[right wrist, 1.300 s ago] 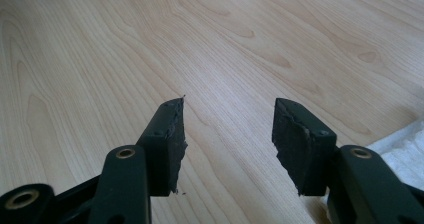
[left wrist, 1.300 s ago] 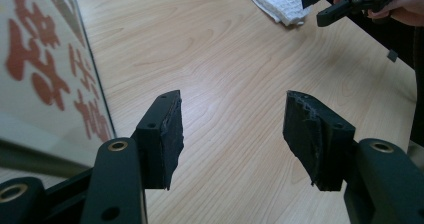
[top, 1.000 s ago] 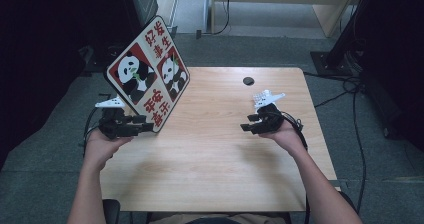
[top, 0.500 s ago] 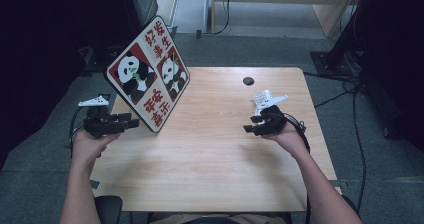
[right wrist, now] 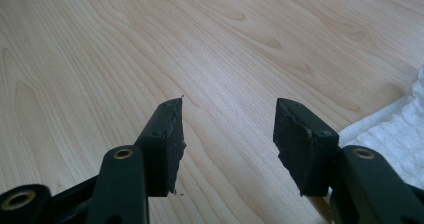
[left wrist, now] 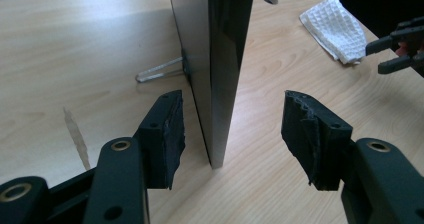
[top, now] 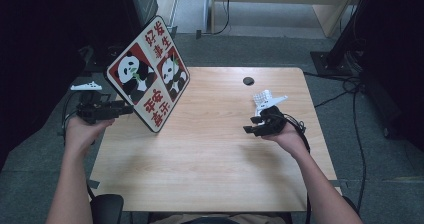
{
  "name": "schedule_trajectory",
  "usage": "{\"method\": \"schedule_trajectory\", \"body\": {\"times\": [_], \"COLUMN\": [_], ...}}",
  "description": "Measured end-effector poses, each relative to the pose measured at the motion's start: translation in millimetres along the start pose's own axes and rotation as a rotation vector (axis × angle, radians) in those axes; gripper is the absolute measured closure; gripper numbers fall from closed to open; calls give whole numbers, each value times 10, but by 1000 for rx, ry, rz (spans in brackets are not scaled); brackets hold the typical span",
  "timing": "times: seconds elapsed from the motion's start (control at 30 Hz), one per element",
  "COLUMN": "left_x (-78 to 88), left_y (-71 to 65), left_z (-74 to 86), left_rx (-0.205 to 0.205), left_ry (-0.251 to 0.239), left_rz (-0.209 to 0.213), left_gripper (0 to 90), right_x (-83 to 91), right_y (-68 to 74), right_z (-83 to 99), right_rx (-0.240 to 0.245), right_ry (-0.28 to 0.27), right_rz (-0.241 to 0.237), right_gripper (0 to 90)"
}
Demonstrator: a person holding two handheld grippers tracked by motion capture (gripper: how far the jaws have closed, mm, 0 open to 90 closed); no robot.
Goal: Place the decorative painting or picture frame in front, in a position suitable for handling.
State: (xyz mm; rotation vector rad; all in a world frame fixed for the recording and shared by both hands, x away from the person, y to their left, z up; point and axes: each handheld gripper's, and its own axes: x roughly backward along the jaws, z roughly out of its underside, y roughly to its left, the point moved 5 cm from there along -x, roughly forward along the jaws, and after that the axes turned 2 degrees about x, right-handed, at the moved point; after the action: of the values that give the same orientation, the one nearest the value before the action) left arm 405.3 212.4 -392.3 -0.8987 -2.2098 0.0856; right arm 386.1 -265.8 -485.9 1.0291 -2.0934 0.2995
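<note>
A panda sign board (top: 148, 74) with red panels and Chinese characters stands tilted on its wire stand (left wrist: 159, 70) at the left of the wooden table (top: 210, 154). My left gripper (top: 122, 109) hovers at the board's lower left edge. In the left gripper view the board's dark edge (left wrist: 225, 59) runs up between the wide-apart pads (left wrist: 167, 129) of my left gripper (left wrist: 232, 104), and neither pad touches it. My right gripper (top: 251, 125) is open with nothing in it over the right of the table, just in front of a white waffle cloth (top: 262, 99). In its own view the right gripper (right wrist: 227, 109) looks down on bare wood.
A round cable hole (top: 248, 80) sits near the table's far edge. The white cloth (right wrist: 395, 129) lies right of the right gripper's jaws. Cables and dark equipment (top: 350, 59) stand on the floor around the table. The left table edge (top: 102, 149) is close to my left hand.
My left gripper has moved left and upward along the board's lower edge, still open. The board and the right gripper have stayed where they were.
</note>
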Motion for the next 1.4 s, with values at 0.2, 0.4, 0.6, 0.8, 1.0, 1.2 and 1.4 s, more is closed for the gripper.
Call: {"method": "schedule_trajectory", "body": {"times": [0.2,0.4,0.6,0.8,1.0,1.2,1.4], "left_x": [53,99,131,178,166,129,31], "left_y": [14,37,34,16,39,45,99], "left_z": [-217,-372,-521,-678,-844,-1045,-1211], "left_rx": [8,31,23,-5,-3,-14,-13], "left_ry": [-9,1,14,22,44,59,90], "left_rz": [-4,-10,-15,-23,-34,-41,-44], "left_gripper": [422,449,492,472,472,480,485], "right_x": [3,-7,-10,-25,-35,-34,-27], "right_y": [-4,2,2,-2,10,4,5], "right_z": [6,13,15,23,20,21,16], "right_rx": [-5,1,1,1,12,13,13], "right_ry": [0,10,12,20,22,25,20], "right_rz": [-2,-3,-4,1,-4,5,3], "right_gripper": [461,461,459,457,456,456,457]}}
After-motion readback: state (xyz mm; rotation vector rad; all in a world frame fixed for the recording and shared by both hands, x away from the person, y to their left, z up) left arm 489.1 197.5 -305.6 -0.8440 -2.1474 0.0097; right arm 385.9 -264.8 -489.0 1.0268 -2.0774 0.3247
